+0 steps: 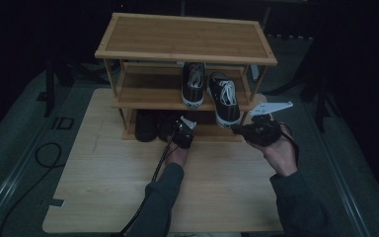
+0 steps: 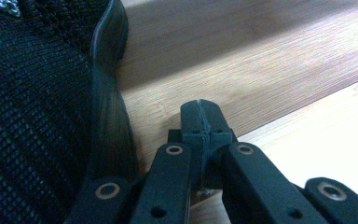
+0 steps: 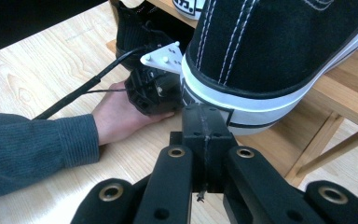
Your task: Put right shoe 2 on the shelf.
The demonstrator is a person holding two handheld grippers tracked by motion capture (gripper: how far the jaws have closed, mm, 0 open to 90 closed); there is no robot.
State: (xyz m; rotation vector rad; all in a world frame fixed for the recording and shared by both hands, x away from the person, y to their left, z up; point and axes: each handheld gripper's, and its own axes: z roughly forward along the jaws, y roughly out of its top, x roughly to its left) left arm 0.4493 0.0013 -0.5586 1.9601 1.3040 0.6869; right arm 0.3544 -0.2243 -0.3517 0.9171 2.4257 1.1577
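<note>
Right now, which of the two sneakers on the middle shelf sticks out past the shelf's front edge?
The right-hand sneaker: its heel overhangs the middle shelf just ahead of the right gripper. The left-hand sneaker sits farther back, heel at the edge.

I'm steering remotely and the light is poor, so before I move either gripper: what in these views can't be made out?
- Dark shoes on the bottom shelf: high view, in shadow under the rack; number and type unclear.
- Black mesh shoe: left gripper view, cut off by the left edge.
- Right sneaker: right gripper view, its top is cut off.
- Left gripper, right gripper: high view, tips too small and dark.
</note>
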